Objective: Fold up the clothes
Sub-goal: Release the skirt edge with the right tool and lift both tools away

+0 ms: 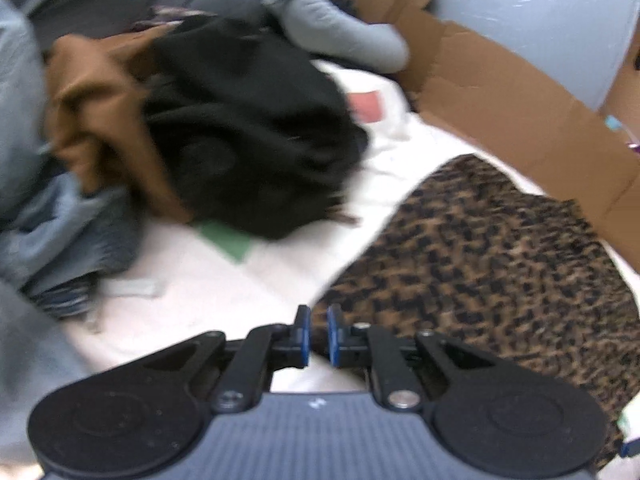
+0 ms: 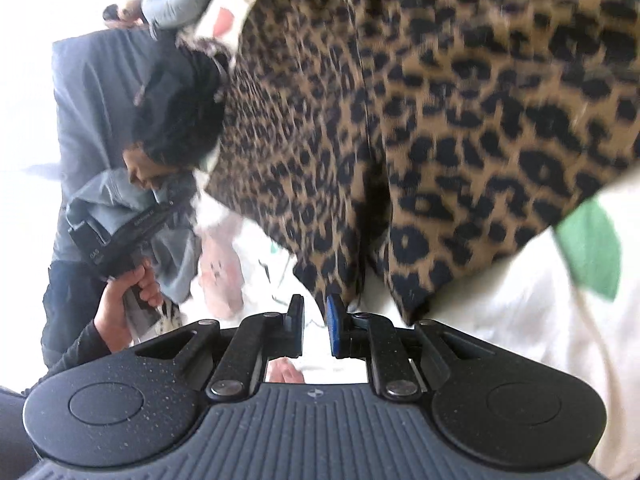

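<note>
Beside the leopard-print garment (image 1: 500,264): left gripper (image 1: 318,334) and right gripper (image 2: 316,330), fingers slightly apart, clamping nothing, above white sheet (image 1: 224,280).

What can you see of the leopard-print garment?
The leopard-print garment is tan fabric with black spots, apparently soft knit, with a seam running along it in the right wrist view. It lies spread, partly folded, on the white printed sheet, near the brown cardboard box. Neither gripper's pads press on it.
</note>
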{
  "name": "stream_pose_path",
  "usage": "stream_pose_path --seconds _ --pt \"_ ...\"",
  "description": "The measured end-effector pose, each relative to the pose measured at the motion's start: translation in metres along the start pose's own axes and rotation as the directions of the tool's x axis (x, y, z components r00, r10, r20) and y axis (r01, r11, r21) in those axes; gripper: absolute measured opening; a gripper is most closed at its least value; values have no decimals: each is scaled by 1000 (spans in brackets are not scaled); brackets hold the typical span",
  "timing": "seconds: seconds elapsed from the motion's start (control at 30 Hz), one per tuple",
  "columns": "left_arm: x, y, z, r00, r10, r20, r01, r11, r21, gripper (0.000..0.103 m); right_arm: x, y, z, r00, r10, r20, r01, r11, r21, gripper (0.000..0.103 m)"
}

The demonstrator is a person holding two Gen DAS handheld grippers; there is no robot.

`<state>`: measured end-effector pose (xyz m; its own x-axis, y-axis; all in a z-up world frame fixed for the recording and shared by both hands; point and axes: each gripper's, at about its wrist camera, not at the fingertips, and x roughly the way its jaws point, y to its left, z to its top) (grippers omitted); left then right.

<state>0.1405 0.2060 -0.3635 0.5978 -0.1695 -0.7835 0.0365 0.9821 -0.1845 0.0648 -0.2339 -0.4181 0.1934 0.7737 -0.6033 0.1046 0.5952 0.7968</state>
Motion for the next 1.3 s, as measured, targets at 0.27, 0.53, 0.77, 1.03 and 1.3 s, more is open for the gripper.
stream_pose_path --seconds 0.27,0.53,0.77,1.03,1.3 --pt "25 -76 6 995 -102 -4 102 994 35 11 -46 0 26 976 -65 207 78 996 -52 12" --pt "36 -122 -14 987 -151 -60 158 980 125 13 -67 -5 49 886 -284 367 350 928 -126 12" --pt "46 -128 -23 989 -86 -121 108 977 185 25 -59 -24 57 742 -523 420 616 779 -118 12" --pt "46 -123 -35 983 -7 -181 50 971 232 42 -58 -44 30 666 -631 397 728 668 -158 16" --pt "24 -114 -11 982 2 -187 42 972 231 47 -67 -46 11 650 -707 278 760 615 -211 16"
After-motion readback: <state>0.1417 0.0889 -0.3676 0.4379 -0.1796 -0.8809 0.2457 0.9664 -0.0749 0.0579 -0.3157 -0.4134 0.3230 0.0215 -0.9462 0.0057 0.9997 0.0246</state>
